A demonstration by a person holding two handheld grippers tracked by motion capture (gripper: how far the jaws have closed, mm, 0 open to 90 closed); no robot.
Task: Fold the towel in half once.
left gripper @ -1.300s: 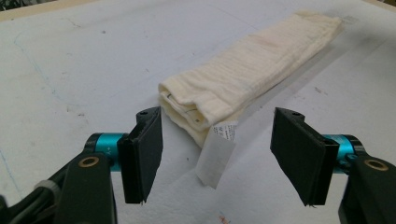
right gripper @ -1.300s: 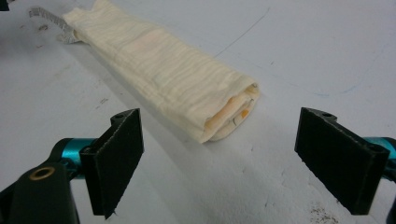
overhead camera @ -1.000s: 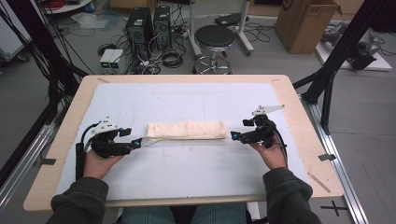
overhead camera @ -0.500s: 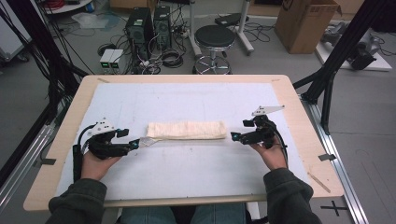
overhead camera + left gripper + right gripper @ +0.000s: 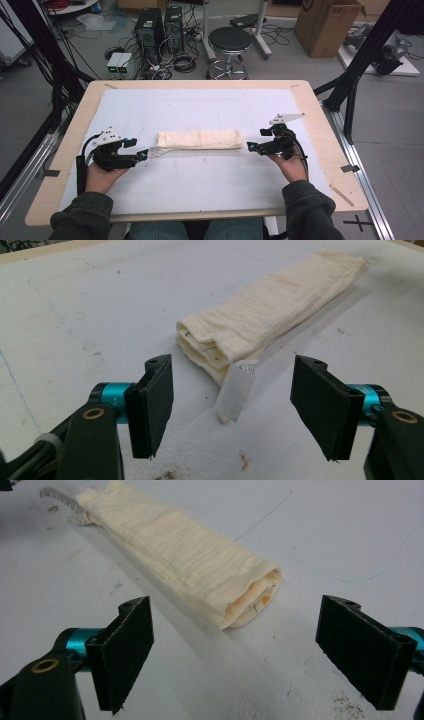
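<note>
A cream cloth (image 5: 200,139), folded into a long narrow strip, lies across the middle of the white mat (image 5: 200,105). A white label tag (image 5: 236,390) sticks out from its left end. My left gripper (image 5: 142,155) rests on the mat just left of that end, jaws open, with the tag and cloth end (image 5: 215,345) ahead of them and untouched. My right gripper (image 5: 251,146) sits just right of the cloth's other end (image 5: 250,600), also open with nothing between its black pads (image 5: 125,650).
The mat covers a wooden table (image 5: 320,125). Beyond the table's far edge stand a black stool (image 5: 229,40), computer towers (image 5: 160,25), cables and a cardboard box (image 5: 327,25). Black frame struts (image 5: 360,65) rise at both sides.
</note>
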